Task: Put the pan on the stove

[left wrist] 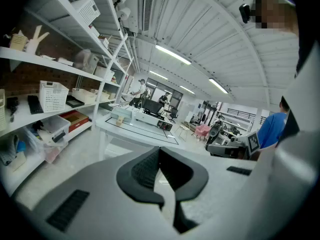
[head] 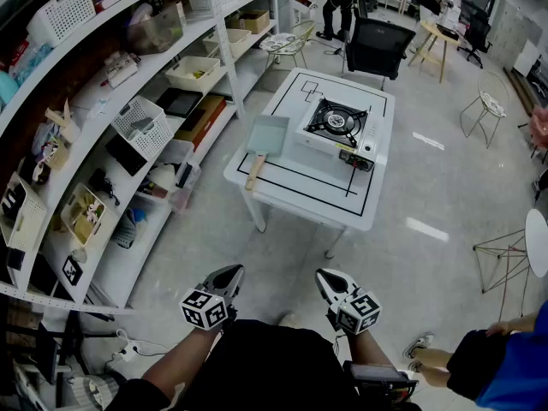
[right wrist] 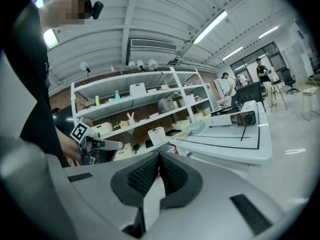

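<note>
Blue pan (head: pixel 268 134) lies far from the closed left hand-held gripper (head: pixel 231 273) and closed right hand-held gripper (head: pixel 324 277).

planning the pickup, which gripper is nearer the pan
Left, slightly. The left gripper is short of the pan, nearly in line with its handle; the right gripper sits farther right, opposite the stove.

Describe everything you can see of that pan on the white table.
The pan is small and rectangular, pale grey-blue, seemingly metal, with a straight light wooden handle. It lies flat, open side up and apparently empty, on the white table, just left of the portable gas stove, not on it. The handle points toward the person with the camera and crosses the black line drawn on the tabletop. Whether its edge meets the stove is unclear.
</note>
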